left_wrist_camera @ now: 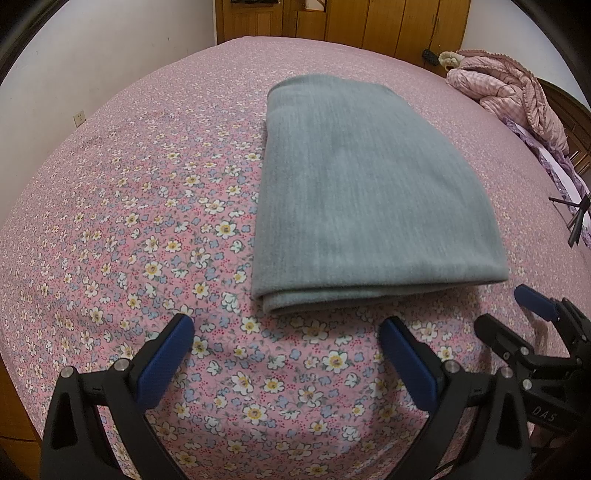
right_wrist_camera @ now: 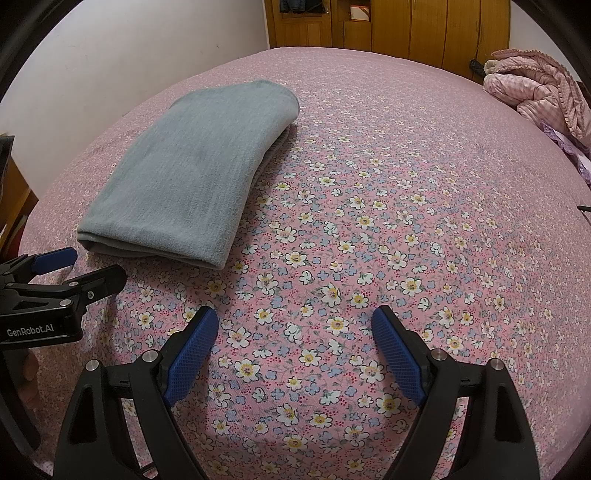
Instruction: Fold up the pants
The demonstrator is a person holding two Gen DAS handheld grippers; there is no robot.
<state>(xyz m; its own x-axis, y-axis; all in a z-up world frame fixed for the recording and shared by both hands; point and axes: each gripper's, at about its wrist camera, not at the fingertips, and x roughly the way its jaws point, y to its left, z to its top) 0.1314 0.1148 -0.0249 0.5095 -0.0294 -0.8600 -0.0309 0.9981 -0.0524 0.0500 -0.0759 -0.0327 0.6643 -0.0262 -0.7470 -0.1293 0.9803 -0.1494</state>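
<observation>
The grey-blue pants [left_wrist_camera: 369, 195] lie folded into a flat rectangular stack on the pink floral bed sheet [left_wrist_camera: 147, 221]. In the right wrist view the pants [right_wrist_camera: 192, 173] sit to the upper left. My left gripper [left_wrist_camera: 288, 325] is open and empty, just short of the stack's near folded edge. My right gripper [right_wrist_camera: 295, 317] is open and empty over bare sheet, to the right of the pants. The right gripper also shows at the lower right of the left wrist view [left_wrist_camera: 509, 314], and the left gripper at the left edge of the right wrist view [right_wrist_camera: 92, 266].
A bunched pink checked quilt [left_wrist_camera: 509, 88] lies at the bed's far right, also in the right wrist view [right_wrist_camera: 535, 88]. A wooden wardrobe [right_wrist_camera: 388, 26] stands behind the bed and a white wall [left_wrist_camera: 92, 55] runs along its left side.
</observation>
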